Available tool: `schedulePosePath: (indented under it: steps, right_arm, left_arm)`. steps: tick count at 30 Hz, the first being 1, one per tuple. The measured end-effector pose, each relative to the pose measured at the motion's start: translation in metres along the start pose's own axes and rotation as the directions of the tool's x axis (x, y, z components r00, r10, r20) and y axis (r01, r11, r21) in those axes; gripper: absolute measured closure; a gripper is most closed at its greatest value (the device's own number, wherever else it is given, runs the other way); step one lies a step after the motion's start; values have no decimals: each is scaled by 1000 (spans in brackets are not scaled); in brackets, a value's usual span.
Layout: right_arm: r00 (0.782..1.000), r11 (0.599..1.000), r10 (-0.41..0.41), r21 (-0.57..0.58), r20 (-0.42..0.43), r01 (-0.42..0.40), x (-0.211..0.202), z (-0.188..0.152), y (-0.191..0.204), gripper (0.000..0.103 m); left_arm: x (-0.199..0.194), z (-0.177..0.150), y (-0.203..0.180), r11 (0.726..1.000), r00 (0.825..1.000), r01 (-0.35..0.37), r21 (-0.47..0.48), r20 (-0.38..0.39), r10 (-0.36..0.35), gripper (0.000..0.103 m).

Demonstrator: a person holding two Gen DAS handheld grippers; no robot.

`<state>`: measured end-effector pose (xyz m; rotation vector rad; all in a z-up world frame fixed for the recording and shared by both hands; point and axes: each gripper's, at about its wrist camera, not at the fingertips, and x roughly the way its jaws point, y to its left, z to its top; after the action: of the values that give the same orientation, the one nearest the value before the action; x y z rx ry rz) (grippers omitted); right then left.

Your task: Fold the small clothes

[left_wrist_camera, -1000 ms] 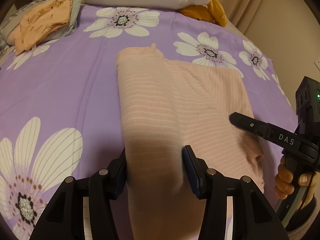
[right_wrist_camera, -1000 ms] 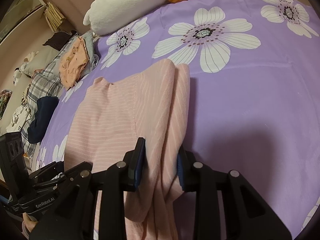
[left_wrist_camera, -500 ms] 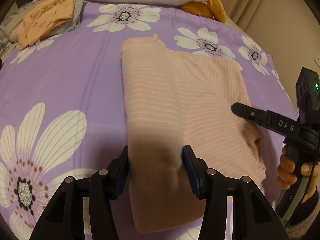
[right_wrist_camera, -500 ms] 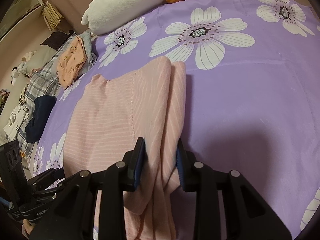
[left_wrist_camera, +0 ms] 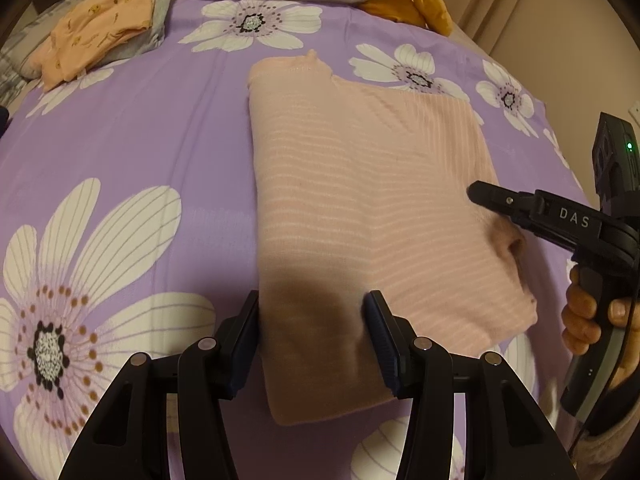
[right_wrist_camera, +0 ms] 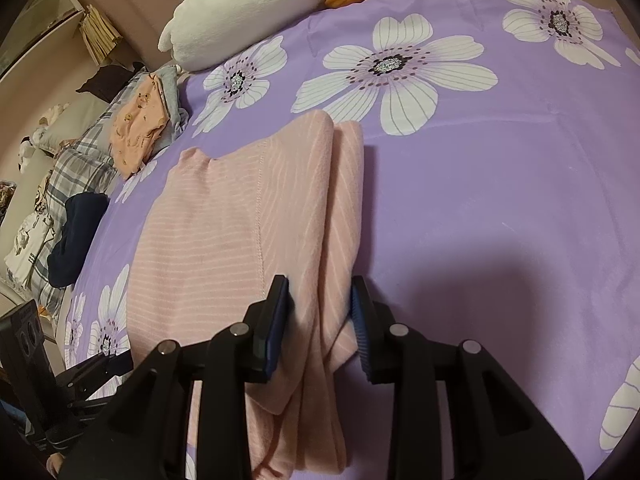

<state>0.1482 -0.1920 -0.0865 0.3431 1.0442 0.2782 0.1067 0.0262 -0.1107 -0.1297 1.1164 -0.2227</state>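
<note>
The pink top (left_wrist_camera: 360,216) lies flat on the bed (left_wrist_camera: 132,136), both side panels turned in, probably so it can next be halved lengthwise. The left hand-held gripper (left_wrist_camera: 312,340) straddles its near-left fold, jaws apart, not pinching. The right hand-held gripper (right_wrist_camera: 320,316) angles down over its right edge; whether it pinches, I cannot tell.

Bare bedspread (right_wrist_camera: 500,200) beside garment (right_wrist_camera: 224,240)
</note>
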Motion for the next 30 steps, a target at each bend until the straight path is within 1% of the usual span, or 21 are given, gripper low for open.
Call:
schedulePosePath:
  steps: [5, 13, 17, 20, 21, 23, 25, 30]
  right_arm:
    - [1000, 1000, -7, 4, 2, 7, -3, -1, -1, 71]
    - [1000, 999, -26, 33, 12, 26, -15, -5, -7, 64]
    - [997, 997, -75, 25, 36, 74, -27, -5, -8, 63]
    - [985, 987, -162, 18, 66, 161, -40, -4, -10, 63]
    - [982, 984, -176, 18, 72, 175, -43, -3, -12, 63]
    - [981, 985, -174, 17, 86, 174, -52, -3, -14, 63]
    - [982, 987, -157, -6, 106, 158, -62, -5, -13, 63]
    - [988, 987, -89, -125, 127, 105, -73, -15, 11, 63]
  left_arm:
    - [-2, -5, 0, 1000, 1000, -2, 0, -3, 2, 53]
    - [-9, -14, 2, 1000, 1000, 6, -12, -10, -6, 53]
    - [-15, -19, 6, 1000, 1000, 10, -20, -15, -10, 53]
    - [-20, -23, 10, 999, 1000, 10, -35, -17, -10, 53]
    - [-22, -24, 11, 999, 1000, 9, -39, -17, -10, 53]
    - [-26, -27, 14, 999, 1000, 7, -51, -17, -8, 53]
    - [-29, -27, 17, 998, 1000, 1, -62, -15, -2, 53]
    - [-34, -20, 19, 996, 1000, -17, -84, 12, 18, 53]
